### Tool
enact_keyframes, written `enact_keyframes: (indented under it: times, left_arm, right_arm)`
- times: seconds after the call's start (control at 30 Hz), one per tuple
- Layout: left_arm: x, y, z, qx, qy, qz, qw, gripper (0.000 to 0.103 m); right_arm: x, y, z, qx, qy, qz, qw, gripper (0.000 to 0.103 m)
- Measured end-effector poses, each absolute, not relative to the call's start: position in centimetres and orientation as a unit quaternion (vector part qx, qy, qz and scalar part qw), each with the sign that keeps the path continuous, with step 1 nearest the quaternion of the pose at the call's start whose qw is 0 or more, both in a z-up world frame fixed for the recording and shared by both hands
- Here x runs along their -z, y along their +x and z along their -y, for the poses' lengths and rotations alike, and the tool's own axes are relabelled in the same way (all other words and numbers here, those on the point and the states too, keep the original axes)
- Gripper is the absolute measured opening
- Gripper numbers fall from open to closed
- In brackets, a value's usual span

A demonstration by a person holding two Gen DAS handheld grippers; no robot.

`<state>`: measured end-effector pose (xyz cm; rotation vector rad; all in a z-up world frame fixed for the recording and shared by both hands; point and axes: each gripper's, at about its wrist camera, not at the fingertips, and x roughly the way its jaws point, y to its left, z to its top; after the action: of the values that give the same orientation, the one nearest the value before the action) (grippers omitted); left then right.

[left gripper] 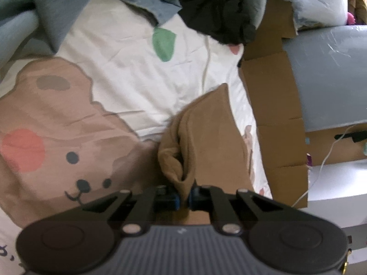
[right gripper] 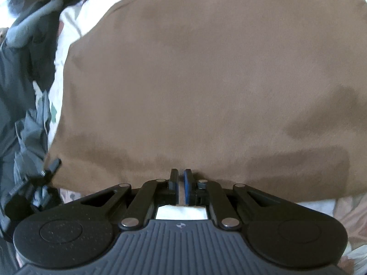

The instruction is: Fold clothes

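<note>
The brown garment (left gripper: 206,133) lies on a bed sheet (left gripper: 128,73) printed with a cartoon bear (left gripper: 59,123), near the sheet's right-hand edge as seen from the left wrist view. In that view a bunched, rolled edge of the cloth rises toward the camera. The left gripper (left gripper: 183,198) has its jaws drawn in narrow and clamped on that bunched edge, the fabric pinched between the blue pads.

In the right wrist view the brown garment (right gripper: 206,80) fills most of the frame as a broad, fairly smooth panel with a few soft creases. The right gripper (right gripper: 181,178) sits at the near hem with its jaws nearly together; a thin strip of brown cloth shows between the pads, so it is holding the hem.

Surroundings: past the garment, grey-blue clothes (left gripper: 45,4) and a black garment (left gripper: 218,11) are heaped at the far end of the sheet. A green patch (left gripper: 164,43) is printed on the sheet between them and the brown cloth. Cardboard (left gripper: 275,105) stands along the right side of the bed, with a grey surface (left gripper: 332,73) beyond it. A white cable (left gripper: 325,158) hangs beside the cardboard
</note>
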<state>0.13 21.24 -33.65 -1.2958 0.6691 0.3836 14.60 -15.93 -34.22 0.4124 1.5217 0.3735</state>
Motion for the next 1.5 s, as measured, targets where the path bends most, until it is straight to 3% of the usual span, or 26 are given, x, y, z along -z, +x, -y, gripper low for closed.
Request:
enact_keyframes:
  times: [0.43,0.73,0.8,0.87,0.93,1.5]
  left_arm:
    - [29.4,3.3,-18.8,-0.100,-0.569,-0.291,0.762,0.006]
    - [27.6,4.7,-18.2,-0.094,-0.540,-0.312,0.776,0.006]
    - [27.5,4.8,-18.2,-0.098,-0.538,-0.318,0.774,0.006]
    - [27.4,4.8,-18.3,-0.098,-0.540,-0.322,0.772,0.006]
    - [27.4,4.7,-18.4,-0.099,-0.543,-0.324,0.769,0.006]
    - [27.2,5.3,-19.2,-0.076,-0.586,-0.339,0.732,0.007]
  right_arm:
    - [35.7,13.1,15.3,-0.166,0.173,-0.701,0.671,0.007]
    - [29.7,12.7,12.8,-0.238,0.125,-0.636,0.723,0.006]
    - [28.0,12.3,11.3,-0.268,0.107,-0.611,0.737,0.009]
    - [26.6,11.5,9.8,-0.297,0.092,-0.588,0.747,0.031]
    - [25.3,11.0,8.2,-0.324,0.076,-0.564,0.756,0.043]
    - [20.4,8.0,1.6,-0.402,-0.101,-0.412,0.811,0.043]
